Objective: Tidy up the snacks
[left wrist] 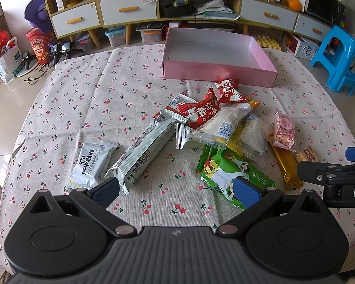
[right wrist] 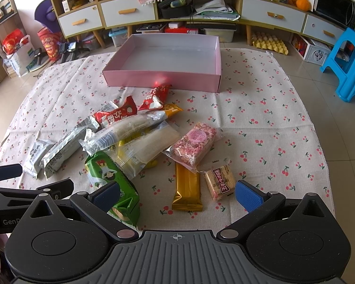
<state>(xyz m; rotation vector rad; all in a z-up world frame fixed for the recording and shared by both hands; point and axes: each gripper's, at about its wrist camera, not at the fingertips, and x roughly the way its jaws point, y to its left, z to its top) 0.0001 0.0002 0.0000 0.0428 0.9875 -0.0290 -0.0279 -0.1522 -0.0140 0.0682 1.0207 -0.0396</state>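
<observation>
A living room with a long shelf-and-drawer unit along the back wall and a blue plastic stool [left wrist: 338, 56] at the right surrounds a low table spread with a cherry-print tablecloth [left wrist: 82, 99].

Largest of the task's things is the pink box [right wrist: 163, 80], which stands at the far edge of the tabletop, open-topped, with nothing showing inside it. By that reading the sorting has not begun: every snack is yet to go in.

The snack pile [left wrist: 215, 127] lies in the middle of the tabletop, just short of the box, with red, clear and yellow packets overlapping. Toward the left edge lie a long white-grey bar pack [left wrist: 142, 151] and, just beside it, a small white pouch [left wrist: 92, 163]. At the near side of the pile sits the green packet [right wrist: 108, 177]. Right of it, apart from the heap, are the pink rice-crisp bar [right wrist: 194, 144], the gold bar [right wrist: 187, 189] and a small square biscuit pack [right wrist: 219, 181].

The left gripper [left wrist: 176, 189] hovers at the near edge with its fingers spread wide, nothing between them, one pad by the bar pack's end and the other over the green packet. The right gripper [right wrist: 177, 193] is likewise wide open and empty, with the gold bar and biscuit pack between its pads.
</observation>
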